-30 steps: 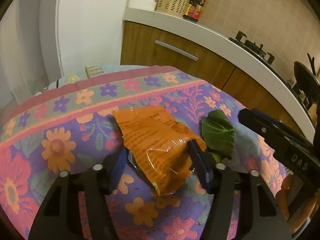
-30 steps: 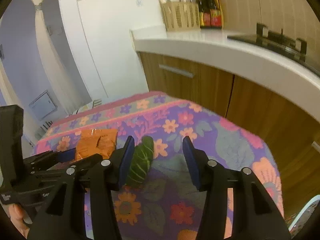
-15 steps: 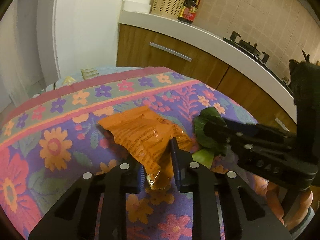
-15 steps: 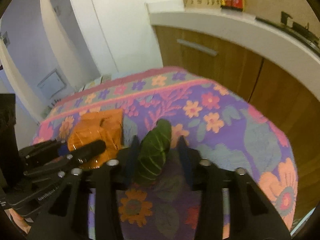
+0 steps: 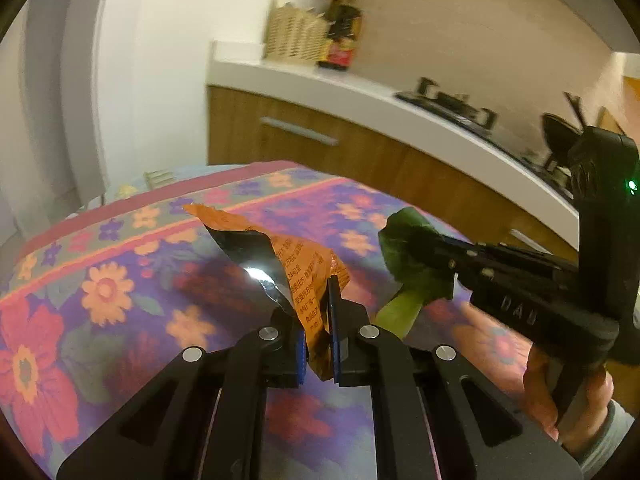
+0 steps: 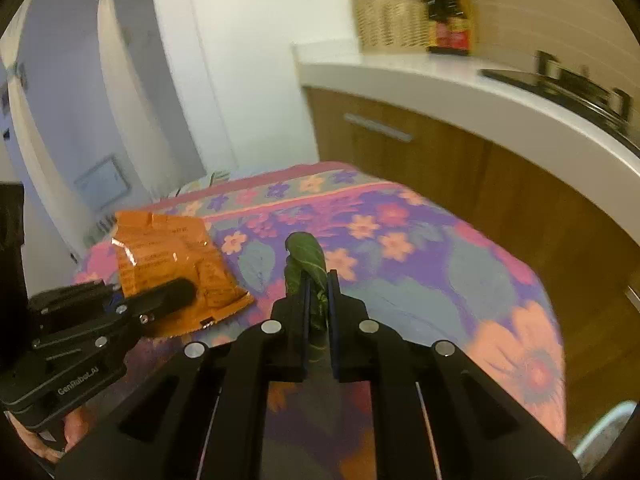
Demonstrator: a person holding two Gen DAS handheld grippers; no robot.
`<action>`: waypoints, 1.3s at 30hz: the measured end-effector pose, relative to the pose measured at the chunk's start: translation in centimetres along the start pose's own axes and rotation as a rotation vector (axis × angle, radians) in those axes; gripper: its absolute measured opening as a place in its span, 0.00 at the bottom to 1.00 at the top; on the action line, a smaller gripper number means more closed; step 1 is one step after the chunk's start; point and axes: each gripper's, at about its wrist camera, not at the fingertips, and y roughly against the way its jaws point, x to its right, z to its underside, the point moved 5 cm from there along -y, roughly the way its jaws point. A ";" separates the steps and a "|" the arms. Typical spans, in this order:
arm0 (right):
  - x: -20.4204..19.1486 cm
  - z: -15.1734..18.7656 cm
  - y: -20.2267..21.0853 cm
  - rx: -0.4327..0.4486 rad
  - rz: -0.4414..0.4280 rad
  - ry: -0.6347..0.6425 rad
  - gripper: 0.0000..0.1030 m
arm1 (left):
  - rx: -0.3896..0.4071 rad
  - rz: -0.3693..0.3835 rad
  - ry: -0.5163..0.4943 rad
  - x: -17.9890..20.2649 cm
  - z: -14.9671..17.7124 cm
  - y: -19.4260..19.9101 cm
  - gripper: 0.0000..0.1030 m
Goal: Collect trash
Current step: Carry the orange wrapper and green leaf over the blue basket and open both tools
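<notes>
both grippers holding trash above the flowered worktop

left gripper has its fingers pinched on the orange wrapper, lifted off the cloth. right gripper has its fingers closed on the green leaf, raised beside the wrapper.
</notes>
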 end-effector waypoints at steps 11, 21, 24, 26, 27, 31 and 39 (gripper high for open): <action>7.0 4.5 17.9 0.188 0.150 -0.058 0.06 | 0.106 0.229 -0.160 13.3 1.1 6.0 0.06; 16.3 9.9 27.8 0.205 0.380 -0.167 0.06 | 0.134 0.419 -0.309 26.8 3.1 7.2 0.07; 18.4 11.7 29.2 0.203 0.408 -0.210 0.06 | 0.108 0.439 -0.355 29.8 4.3 6.0 0.07; 20.2 13.0 30.0 0.190 0.432 -0.237 0.06 | 0.076 0.465 -0.367 32.0 5.2 4.9 0.07; 21.1 13.6 30.2 0.182 0.447 -0.246 0.06 | 0.062 0.477 -0.369 32.8 5.7 4.4 0.07; 24.0 15.5 30.0 0.128 0.467 -0.311 0.06 | 0.007 0.490 -0.412 35.6 7.2 2.2 0.07; 27.2 18.4 28.1 0.001 0.477 -0.385 0.06 | -0.117 0.501 -0.452 39.2 8.5 -2.2 0.08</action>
